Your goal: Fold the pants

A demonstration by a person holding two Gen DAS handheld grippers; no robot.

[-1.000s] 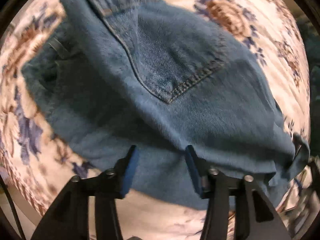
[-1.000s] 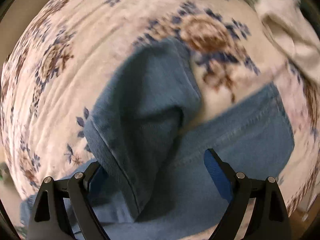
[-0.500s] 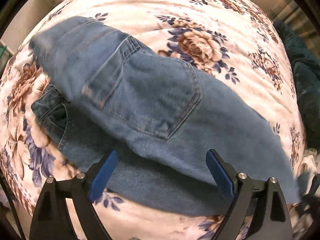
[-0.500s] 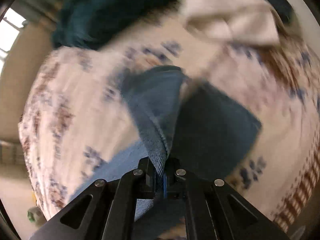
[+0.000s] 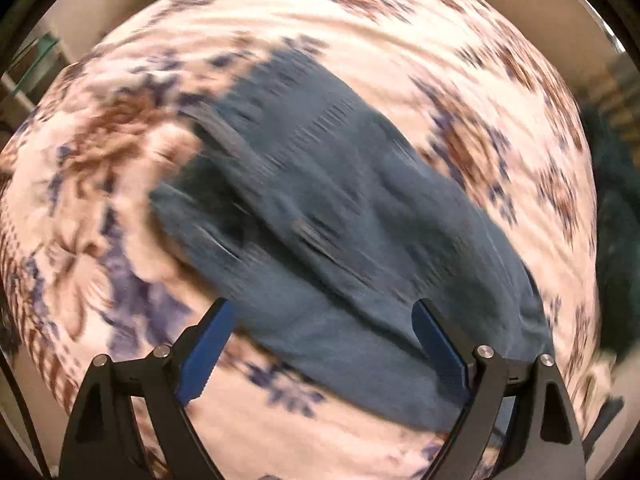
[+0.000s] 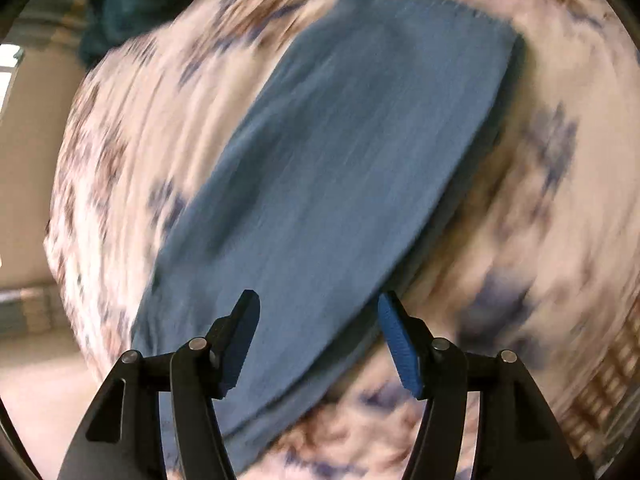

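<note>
The jeans (image 5: 360, 216) lie on the floral bedspread (image 5: 460, 60), and both views are smeared by motion, so seams and pockets cannot be made out. In the left wrist view the denim runs as a long diagonal band from the far left down to the near right, with its upper, bunched part at the far end and a flatter layer spreading toward the camera. The left gripper (image 5: 320, 344) hangs just above the near edge of that band with its blue pads spread wide and nothing between them; the right-hand pad sits over denim, the left-hand pad over bare bedspread. In the right wrist view a single flat trouser leg (image 6: 340, 160) stretches away from the camera, its long axis running from the near left to a hem at the far right, a second layer peeking out beneath its right edge. The right gripper (image 6: 318, 340) is also spread apart and holds nothing, its pads straddling the near end of the leg. So the cloth lies straight ahead of both tools, lengthwise to the right one and slantwise to the left. By my reading, the right gripper is better placed for a fold along the length, since the leg's axis lines up with its reach, while the left would need to swing right to meet the edge squarely. A dark teal cloth (image 6: 120, 0) sits at the far left of the bed.
</note>
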